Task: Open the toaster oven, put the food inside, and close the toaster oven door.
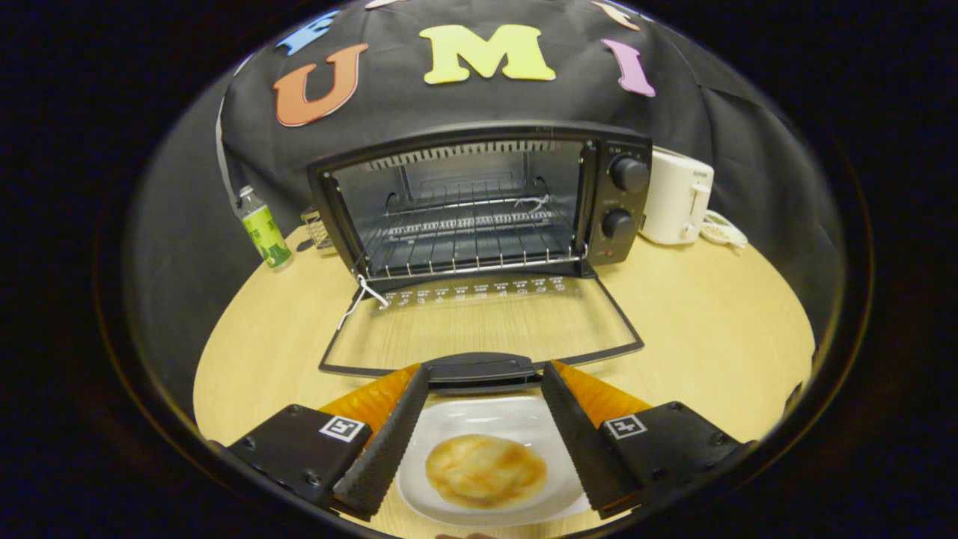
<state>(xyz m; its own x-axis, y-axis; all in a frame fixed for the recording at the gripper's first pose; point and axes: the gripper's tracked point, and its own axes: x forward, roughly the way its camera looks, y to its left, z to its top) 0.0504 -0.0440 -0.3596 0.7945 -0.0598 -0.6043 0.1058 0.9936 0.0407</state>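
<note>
Oven open, food not yet in hand.

From my own camera: my gripper (485,374) hangs with jaws spread wide, grasping nothing, fingers either side of the white plate (449,419) that carries the food (486,470), a round golden pastry. Just beyond my tips the toaster oven (479,202) stands with its glass door (483,326) dropped flat on the table (703,329), rack bare. Next, I judge, comes closing on plate or pastry and carrying it to the rack. The door's printing is too small to read.
</note>
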